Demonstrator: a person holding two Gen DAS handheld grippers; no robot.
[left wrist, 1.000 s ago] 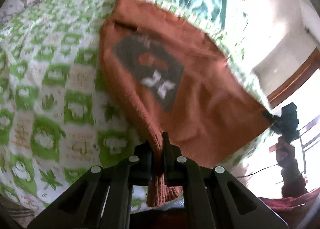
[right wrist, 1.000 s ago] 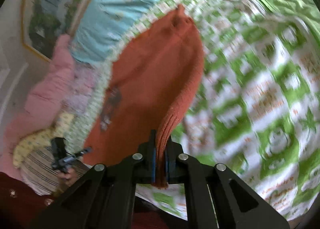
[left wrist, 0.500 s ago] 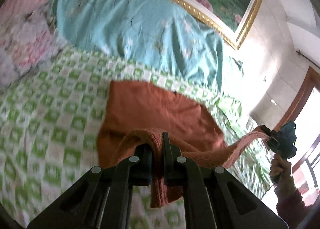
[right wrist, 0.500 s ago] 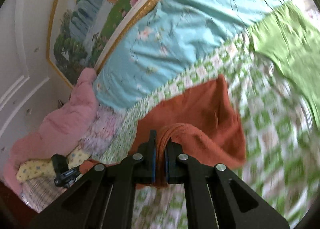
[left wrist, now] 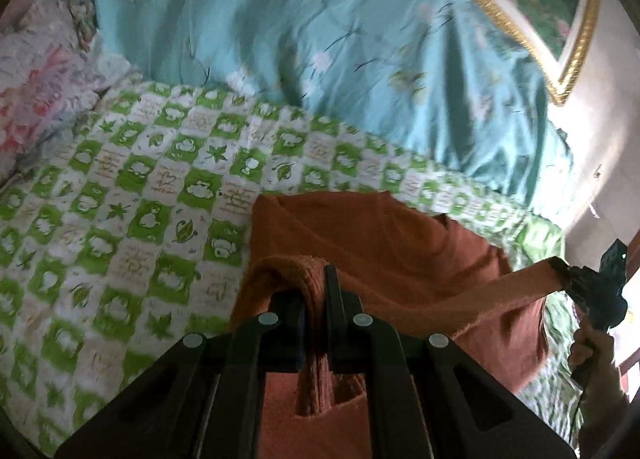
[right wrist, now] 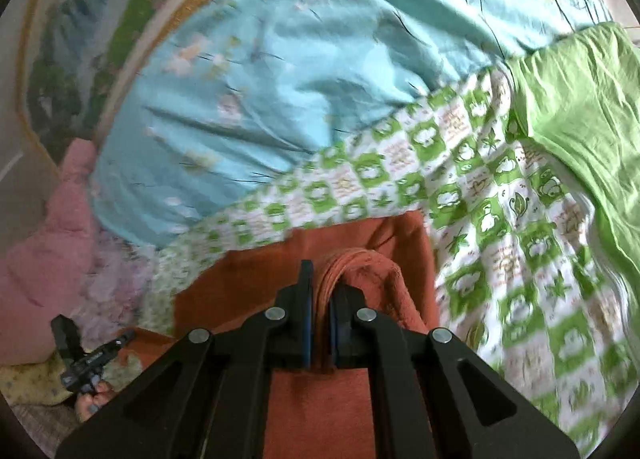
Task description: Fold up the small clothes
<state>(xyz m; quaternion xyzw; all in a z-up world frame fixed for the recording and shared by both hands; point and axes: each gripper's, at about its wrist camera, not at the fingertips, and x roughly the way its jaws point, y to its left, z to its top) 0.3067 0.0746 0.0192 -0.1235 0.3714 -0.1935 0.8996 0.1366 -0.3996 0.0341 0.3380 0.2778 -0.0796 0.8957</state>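
On my left wrist view, the pink floral pillow (left wrist: pixel 36 87) sits at the far left, and the green-and-white checked bedsheet (left wrist: pixel 132 195) spreads from there toward the middle. My left gripper (left wrist: pixel 316 299) has its fingers pressed nearly together on a bunched fold of the rust-orange knitted garment (left wrist: pixel 384 255), which hangs down between them. The rest of the garment lies on the bed just beyond, and a taut strip of it runs right to my right gripper (left wrist: pixel 560 275), seen small at the right edge. Far behind lies the turquoise floral quilt (left wrist: pixel 320 39), with the gold-framed picture (left wrist: pixel 576 39) at far right.

On my right wrist view, the left gripper (right wrist: pixel 124 339) shows small at lower left, with a pink blanket (right wrist: pixel 48 251) beyond it. The right gripper (right wrist: pixel 320 307) in the middle is clamped on a gathered edge of the garment (right wrist: pixel 256 279). A plain green cloth (right wrist: pixel 580 99) lies at far right.
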